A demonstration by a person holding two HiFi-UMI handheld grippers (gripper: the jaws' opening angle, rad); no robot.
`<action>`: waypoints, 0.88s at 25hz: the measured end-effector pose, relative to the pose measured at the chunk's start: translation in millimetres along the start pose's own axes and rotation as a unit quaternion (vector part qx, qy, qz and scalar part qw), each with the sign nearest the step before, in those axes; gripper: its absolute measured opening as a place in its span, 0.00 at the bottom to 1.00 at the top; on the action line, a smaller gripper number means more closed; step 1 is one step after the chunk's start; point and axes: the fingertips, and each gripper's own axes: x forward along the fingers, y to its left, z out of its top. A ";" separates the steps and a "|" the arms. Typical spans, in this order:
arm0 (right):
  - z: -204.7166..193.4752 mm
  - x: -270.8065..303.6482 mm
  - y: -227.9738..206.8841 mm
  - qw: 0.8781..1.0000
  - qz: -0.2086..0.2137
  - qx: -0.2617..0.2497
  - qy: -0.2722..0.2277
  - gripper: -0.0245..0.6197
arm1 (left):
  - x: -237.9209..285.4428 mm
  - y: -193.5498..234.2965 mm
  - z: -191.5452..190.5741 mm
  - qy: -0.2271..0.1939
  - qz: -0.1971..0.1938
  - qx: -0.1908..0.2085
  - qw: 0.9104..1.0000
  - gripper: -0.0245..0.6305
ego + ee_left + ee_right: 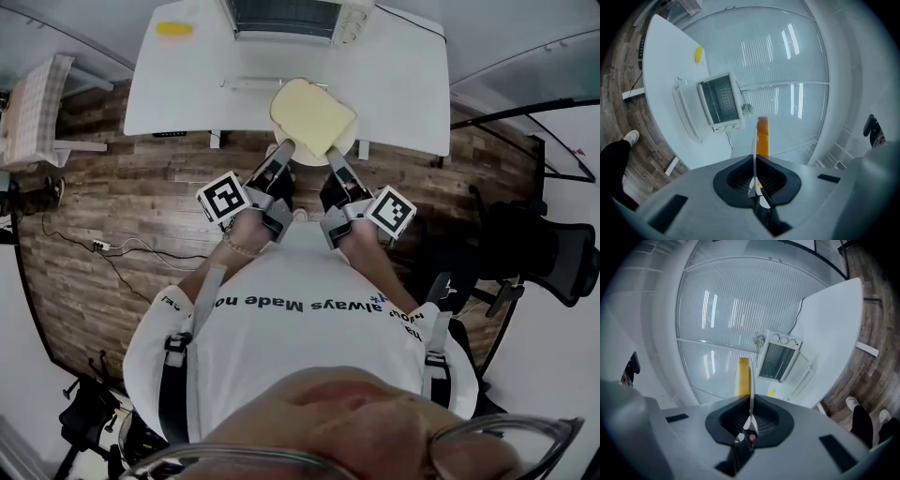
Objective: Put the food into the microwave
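Bread (312, 114), a pale yellow, roughly square slice with a rounded top, lies flat on a round white plate (349, 143) in the head view. The left gripper (284, 148) and the right gripper (334, 159) meet the plate's near rim, one at either side. The plate sits over the near edge of a smooth white table (187, 84). Beyond it stands the microwave (291, 17), a white box with a dark glazed cavity. A small yellow object (174, 29) lies on the table to its left. Wood-plank floor (131, 206) surrounds the table.

Left gripper view: the grey jaws, lined with black ribbed pads, are closed on the plate's thin rim, which appears edge-on as a white line. The bread's orange crust rises just beyond the jaw tips, right of that line. The microwave's door (686, 112) is folded down, open.

Right gripper view: the jaws are clamped on the rim in the same manner. Here the crust stands left of the white line, beyond the tips. A ribbed glass wall (740, 301) fills the background.
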 end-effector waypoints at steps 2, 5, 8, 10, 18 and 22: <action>5.2 29.3 2.1 1.000 0.000 0.004 0.000 0.08 | 11.8 2.5 26.6 -0.006 -0.007 -0.012 1.000 0.07; 17.3 74.3 5.0 1.000 -0.009 0.007 0.003 0.08 | 33.7 6.1 67.9 -0.007 -0.011 -0.029 0.999 0.07; 33.0 123.3 1.0 1.000 -0.020 0.006 0.004 0.08 | 58.4 20.3 112.0 -0.003 -0.006 -0.032 0.999 0.07; 52.4 177.5 -8.2 0.999 -0.031 0.014 0.004 0.08 | 88.7 42.5 158.0 0.002 0.010 -0.038 0.999 0.07; 86.2 256.5 4.3 0.999 -0.033 0.015 -0.002 0.08 | 136.3 43.5 233.3 0.009 0.005 -0.044 0.999 0.07; 86.7 256.4 11.6 1.000 -0.021 0.009 -0.008 0.08 | 135.7 36.1 234.4 0.009 -0.006 -0.036 0.999 0.07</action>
